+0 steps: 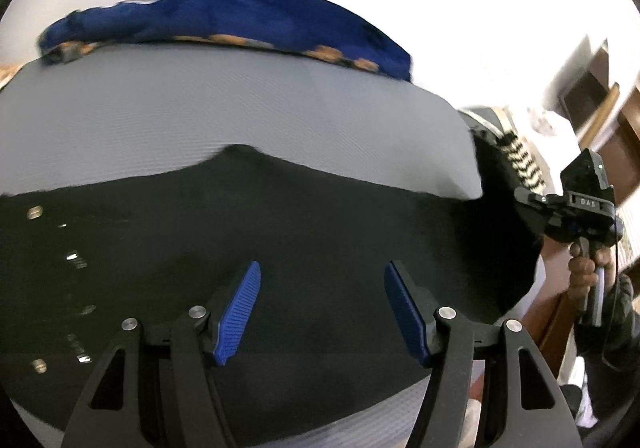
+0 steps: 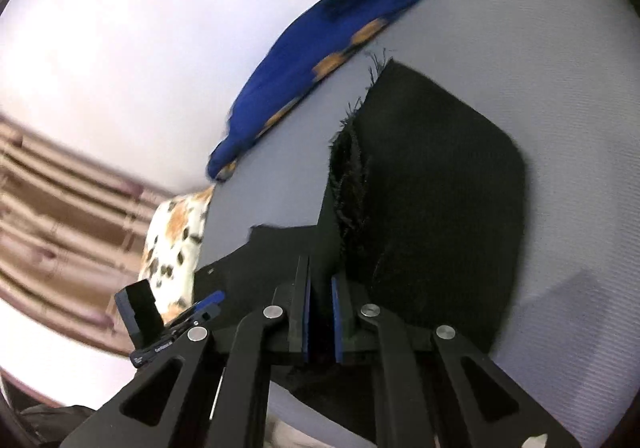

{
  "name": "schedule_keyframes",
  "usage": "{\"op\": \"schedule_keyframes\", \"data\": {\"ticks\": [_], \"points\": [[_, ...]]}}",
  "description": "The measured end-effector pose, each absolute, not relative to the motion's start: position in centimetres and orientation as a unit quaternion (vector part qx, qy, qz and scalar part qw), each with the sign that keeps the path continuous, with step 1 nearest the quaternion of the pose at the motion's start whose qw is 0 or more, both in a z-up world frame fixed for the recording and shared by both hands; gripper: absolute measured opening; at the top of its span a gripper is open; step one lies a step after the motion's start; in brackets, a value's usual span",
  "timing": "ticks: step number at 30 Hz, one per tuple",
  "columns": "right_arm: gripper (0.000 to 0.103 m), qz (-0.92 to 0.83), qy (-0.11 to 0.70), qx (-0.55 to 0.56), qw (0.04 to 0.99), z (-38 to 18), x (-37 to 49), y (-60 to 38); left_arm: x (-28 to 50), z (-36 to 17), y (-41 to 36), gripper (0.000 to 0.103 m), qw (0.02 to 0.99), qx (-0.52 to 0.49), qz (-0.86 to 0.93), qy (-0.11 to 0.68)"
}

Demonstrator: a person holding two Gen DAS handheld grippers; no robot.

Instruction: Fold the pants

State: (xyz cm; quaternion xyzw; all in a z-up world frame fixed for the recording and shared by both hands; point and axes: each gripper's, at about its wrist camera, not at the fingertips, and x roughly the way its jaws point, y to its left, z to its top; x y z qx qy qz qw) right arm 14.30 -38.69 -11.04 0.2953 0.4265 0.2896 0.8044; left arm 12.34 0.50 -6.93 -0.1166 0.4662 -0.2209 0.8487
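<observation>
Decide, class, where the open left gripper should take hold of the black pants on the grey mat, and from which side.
Probably the pants' far edge, which lies flat against the grey mat. Bring the left gripper down from above and pinch that edge. The right gripper is already closed on the frayed leg end.

Blue cloth point(image 1: 240, 20) with orange patches along grey mat point(image 1: 200, 112) far edge — spotted fabric point(image 2: 176, 240) beside mat.

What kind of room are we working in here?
Probably a bedroom at home. The black pants lie on a grey mat beside a blue patterned blanket, with a striped curtain and brown wooden furniture nearby.
</observation>
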Motion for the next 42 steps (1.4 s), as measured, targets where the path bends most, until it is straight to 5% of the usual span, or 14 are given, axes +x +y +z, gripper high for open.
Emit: {"op": "schedule_keyframes", "data": {"ticks": [18,21,23,28,42], "points": [[0.010,0.366,0.542,0.063,0.754,-17.8,14.6,-14.7,11.5,-6.5,9.2,0.065,0.852,-0.177,-0.203,0.450],[0.021,0.371,0.539,0.060,0.753,-17.4,14.2,-14.5,11.7,-6.9,8.9,0.065,0.844,-0.183,-0.212,0.457],[0.037,0.375,0.532,0.076,0.755,-16.4,13.7,-15.5,11.8,-7.2,8.6,0.065,0.834,-0.193,-0.226,0.464],[0.044,0.355,0.506,0.118,0.777,-13.9,12.6,-19.0,11.8,-8.0,7.5,0.065,0.801,-0.222,-0.267,0.489],[0.046,0.289,0.494,0.215,0.792,-15.7,11.0,-26.1,13.2,-13.6,5.0,0.064,0.698,-0.286,-0.256,0.604]]}}
